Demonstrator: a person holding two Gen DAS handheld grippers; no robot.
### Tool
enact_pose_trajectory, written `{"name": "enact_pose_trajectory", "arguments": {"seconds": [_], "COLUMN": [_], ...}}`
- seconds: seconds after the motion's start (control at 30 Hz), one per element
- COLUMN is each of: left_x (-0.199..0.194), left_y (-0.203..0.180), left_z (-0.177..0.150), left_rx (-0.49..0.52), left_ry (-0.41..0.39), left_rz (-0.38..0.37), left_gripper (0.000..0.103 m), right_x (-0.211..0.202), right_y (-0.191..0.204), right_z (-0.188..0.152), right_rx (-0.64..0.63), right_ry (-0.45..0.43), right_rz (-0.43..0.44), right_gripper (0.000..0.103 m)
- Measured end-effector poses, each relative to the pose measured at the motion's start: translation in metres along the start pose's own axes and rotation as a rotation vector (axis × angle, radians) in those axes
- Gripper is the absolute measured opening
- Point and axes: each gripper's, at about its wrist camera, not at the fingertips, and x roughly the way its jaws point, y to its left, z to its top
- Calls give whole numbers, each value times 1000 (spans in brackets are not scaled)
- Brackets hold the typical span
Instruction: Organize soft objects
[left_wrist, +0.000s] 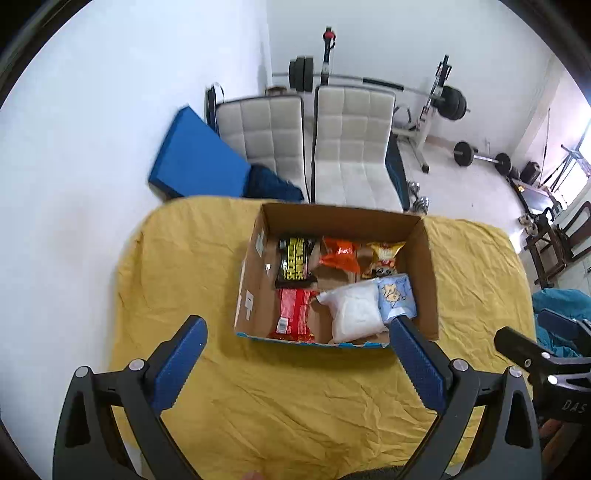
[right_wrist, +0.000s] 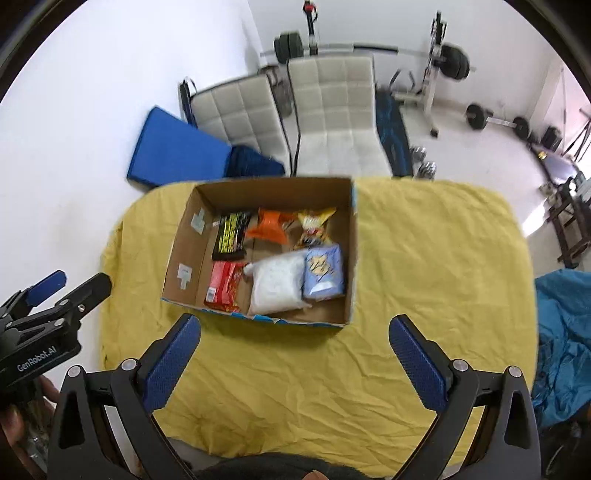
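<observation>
An open cardboard box stands on a table with a yellow cloth. Inside lie a black-and-yellow packet, an orange packet, a yellow snack bag, a red packet, a white soft bag and a pale blue pack. My left gripper is open and empty, in front of the box. My right gripper is open and empty, also before the box.
Two white padded chairs and a blue mat stand behind the table. Barbell racks and weights line the far wall. A blue cloth lies to the right.
</observation>
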Motion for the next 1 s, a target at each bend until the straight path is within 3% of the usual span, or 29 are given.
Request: {"name": "enact_pose_trajectory", "arguments": {"seconds": [0.33,1.0], "left_x": [-55,-67], "left_y": [-5,-13], "left_z": [-8,-27], "left_rx": [4,-4], "left_ry": [-87,-77], "left_rz": [2,4], "left_gripper": [101,101], "right_x": [-65,-79], "right_y": [-8,-4], "right_z": [-13,-20], "right_rx": [8,-8], "right_ry": [-104,-115], "right_rz": [-7,-25], "right_gripper": [103,103]}}
